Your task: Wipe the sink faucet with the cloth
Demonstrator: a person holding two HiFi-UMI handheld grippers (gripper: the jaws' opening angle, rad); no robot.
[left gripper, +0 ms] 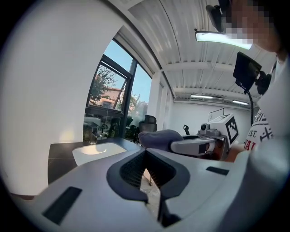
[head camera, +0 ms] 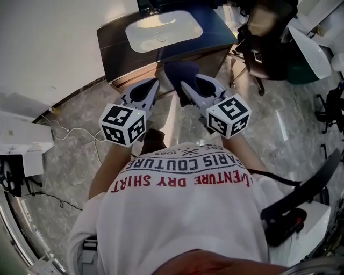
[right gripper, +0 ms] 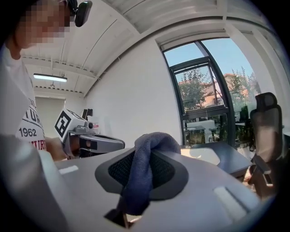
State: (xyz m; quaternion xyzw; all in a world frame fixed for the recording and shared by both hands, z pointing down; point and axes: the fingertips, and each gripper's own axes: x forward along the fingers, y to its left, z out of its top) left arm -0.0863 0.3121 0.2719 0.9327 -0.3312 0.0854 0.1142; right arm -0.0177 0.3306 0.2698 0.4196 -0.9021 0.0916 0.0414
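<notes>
A white sink basin (head camera: 163,30) is set in a dark counter (head camera: 115,45) ahead of me, by the white wall. Its faucet (head camera: 153,8) shows only as a small dark shape at the basin's far edge. My right gripper (head camera: 184,84) is shut on a dark blue cloth (head camera: 180,72), which bulges over the jaw tips and hangs down between the pads (right gripper: 144,170). My left gripper (head camera: 155,82) is beside it, shut with nothing in it; its pads meet at the tip (left gripper: 145,152). Both grippers are short of the counter's near edge.
A black office chair (head camera: 267,45) stands right of the counter. White boxes (head camera: 21,147) and loose cables (head camera: 60,132) lie on the marble floor at the left. A large window (right gripper: 206,97) is behind the sink.
</notes>
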